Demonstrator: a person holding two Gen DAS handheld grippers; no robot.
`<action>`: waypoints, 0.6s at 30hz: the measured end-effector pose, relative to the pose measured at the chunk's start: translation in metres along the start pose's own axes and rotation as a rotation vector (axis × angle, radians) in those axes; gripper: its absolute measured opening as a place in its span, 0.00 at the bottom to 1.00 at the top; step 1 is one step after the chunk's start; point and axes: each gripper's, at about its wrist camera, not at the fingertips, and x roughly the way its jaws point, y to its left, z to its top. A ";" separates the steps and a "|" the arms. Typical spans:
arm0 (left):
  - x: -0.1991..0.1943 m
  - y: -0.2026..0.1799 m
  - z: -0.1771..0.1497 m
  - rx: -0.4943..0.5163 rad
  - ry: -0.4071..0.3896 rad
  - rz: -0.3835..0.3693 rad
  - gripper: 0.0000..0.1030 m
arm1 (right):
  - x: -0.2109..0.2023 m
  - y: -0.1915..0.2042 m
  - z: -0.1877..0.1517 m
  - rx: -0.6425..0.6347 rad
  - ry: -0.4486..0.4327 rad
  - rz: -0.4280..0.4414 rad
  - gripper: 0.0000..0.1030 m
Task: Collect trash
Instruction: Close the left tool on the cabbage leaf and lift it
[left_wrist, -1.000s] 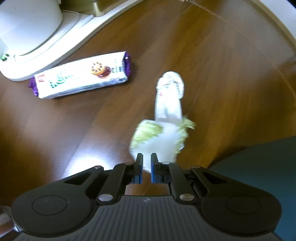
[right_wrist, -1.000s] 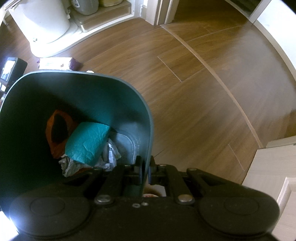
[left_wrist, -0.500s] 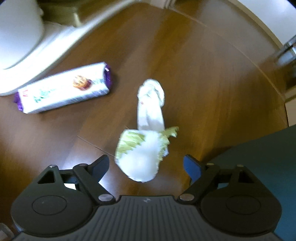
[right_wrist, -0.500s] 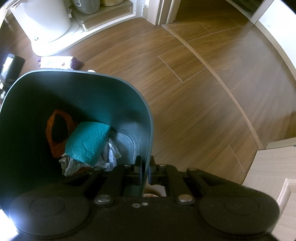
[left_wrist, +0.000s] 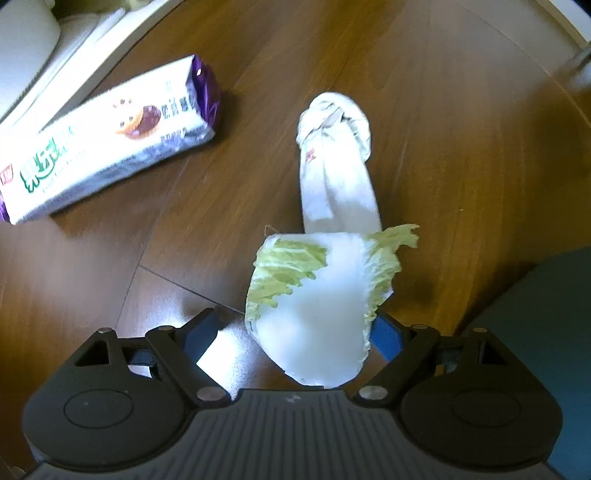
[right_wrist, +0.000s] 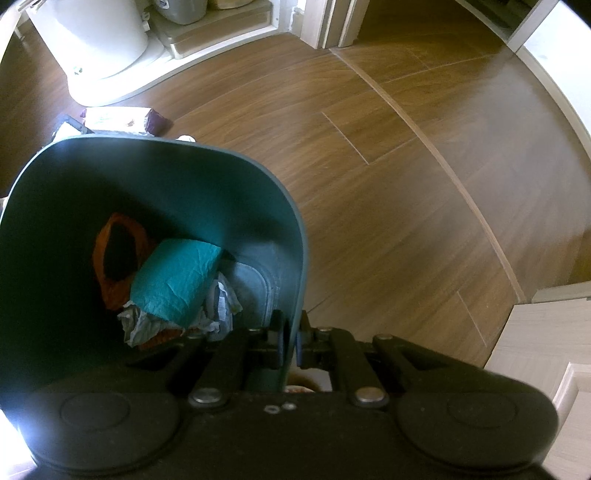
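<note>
1. Left gripper (left_wrist: 293, 332): jaws spread wide, straddling the base of a cabbage leaf (left_wrist: 317, 295) on the wood floor (left_wrist: 461, 129). The pads do not press it; nothing is held.
2. Risk here: the leaf lies flat and limp (pale rib, frilly green edges), so closing jaws may skid over it or tear the edge. The right pad sits against the leaf's edge, the left stands apart; an uneven squeeze could shove the leaf sideways.
3. Just beyond, touching the leaf's far end, is a knotted white bag (left_wrist: 338, 158). A deep grab could snag both.
4. Further left: a biscuit packet (left_wrist: 107, 144), untouched.
5. Right gripper (right_wrist: 290, 343): jaws clamped on the rim of a teal bin (right_wrist: 229, 166). A slip would tip it.
6. Only the right view shows the bin's contents: teal paper (right_wrist: 177, 277), an orange bag (right_wrist: 118, 258) and crumpled wrappers. Only the left view shows the leaf.
</note>
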 end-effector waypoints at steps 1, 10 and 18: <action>0.002 0.000 0.000 -0.005 0.008 0.001 0.86 | 0.000 0.001 0.000 -0.001 0.000 -0.002 0.05; 0.000 0.001 -0.005 -0.024 -0.020 -0.025 0.61 | 0.000 0.001 -0.001 -0.003 -0.002 -0.004 0.05; -0.023 0.003 -0.018 -0.057 -0.054 0.002 0.57 | 0.000 0.001 -0.002 0.007 -0.007 -0.004 0.05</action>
